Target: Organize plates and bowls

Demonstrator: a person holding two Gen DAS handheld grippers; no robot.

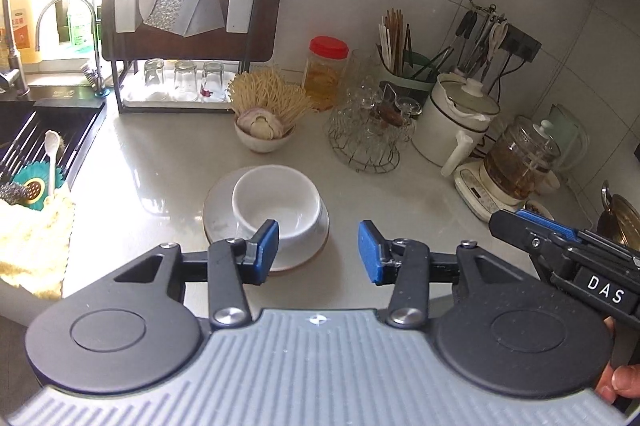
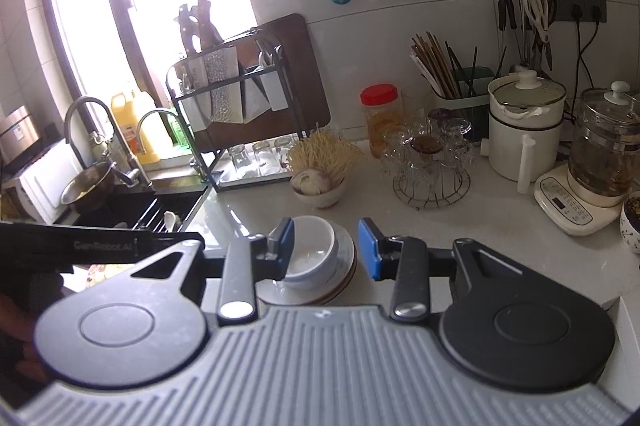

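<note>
Both claws hang empty, jaws parted: the left claw [image 1: 318,252] and right claw [image 2: 326,250] face the white bowl [image 1: 278,204] sitting on stacked plates [image 1: 218,222] mid-counter. I'd pinch the bowl's rim squarely and lift straight, so the plates don't skid. The pale counter [image 1: 160,162] is glossy and crowded: glass rack [image 1: 364,130], kettle [image 1: 516,162], sink [image 1: 44,130] beside it.

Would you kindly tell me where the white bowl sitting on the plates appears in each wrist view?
Left wrist view: the white bowl sits centre-left, just beyond the left blue pad.
Right wrist view: the bowl sits near centre, between the blue pads.
Shared landmark: the red-lidded jar stands behind it by the wall.
</note>
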